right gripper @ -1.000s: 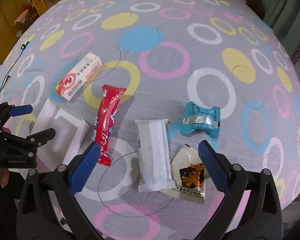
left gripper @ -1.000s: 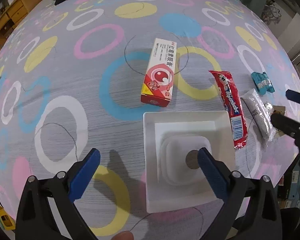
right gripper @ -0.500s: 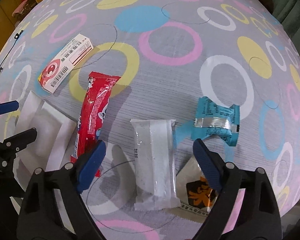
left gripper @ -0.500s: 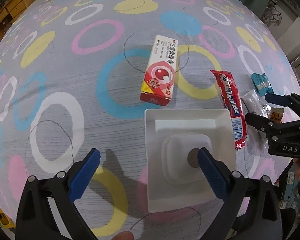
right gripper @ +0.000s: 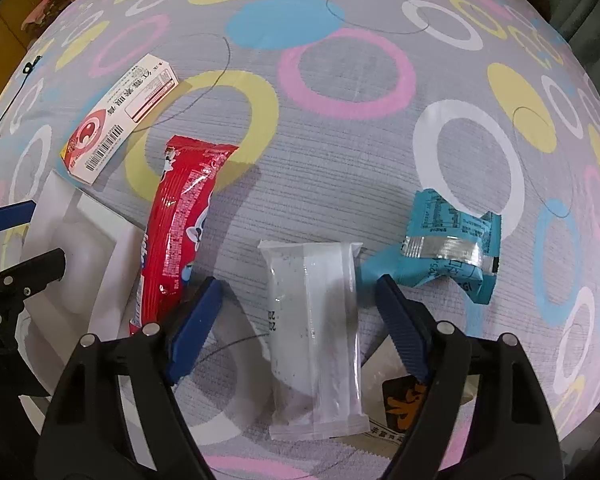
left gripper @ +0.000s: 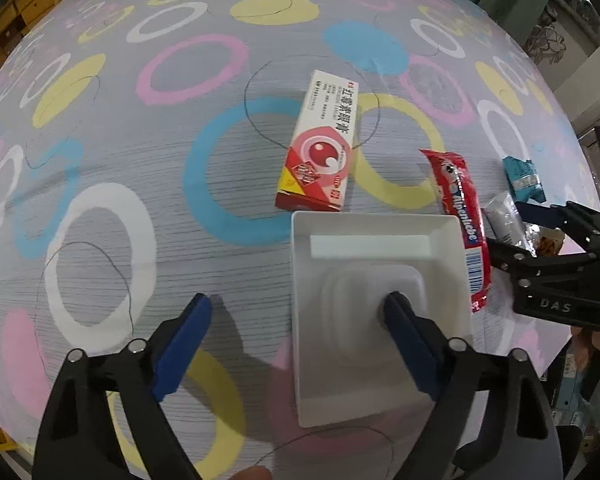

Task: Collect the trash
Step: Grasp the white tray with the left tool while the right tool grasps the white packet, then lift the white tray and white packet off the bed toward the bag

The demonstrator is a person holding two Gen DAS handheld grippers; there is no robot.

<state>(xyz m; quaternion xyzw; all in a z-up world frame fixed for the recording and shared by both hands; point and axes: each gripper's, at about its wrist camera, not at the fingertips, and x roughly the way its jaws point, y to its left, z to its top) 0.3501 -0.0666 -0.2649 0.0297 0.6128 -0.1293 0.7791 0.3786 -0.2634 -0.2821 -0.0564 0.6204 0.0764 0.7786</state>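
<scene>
The right gripper (right gripper: 296,304), fingers apart and empty, straddles the clear wrapper (right gripper: 316,316), which lies right of the white tray (left gripper: 380,264). The left gripper (left gripper: 296,320) is open above the tray. The thin, flat film could slide away if the fingers close too high.

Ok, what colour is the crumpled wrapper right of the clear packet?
Teal-blue with a silver band, clearest in the right wrist view: crumpled wrapper.

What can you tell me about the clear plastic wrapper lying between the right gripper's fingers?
The clear wrapper is a long, translucent, crinkly plastic packet with sealed flat ends and small dark print along one edge. It looks empty and lies flat on the ringed tablecloth, lengthwise between the open right gripper's fingers, which do not touch it. Its near corner overlaps a white and orange packet.
</scene>
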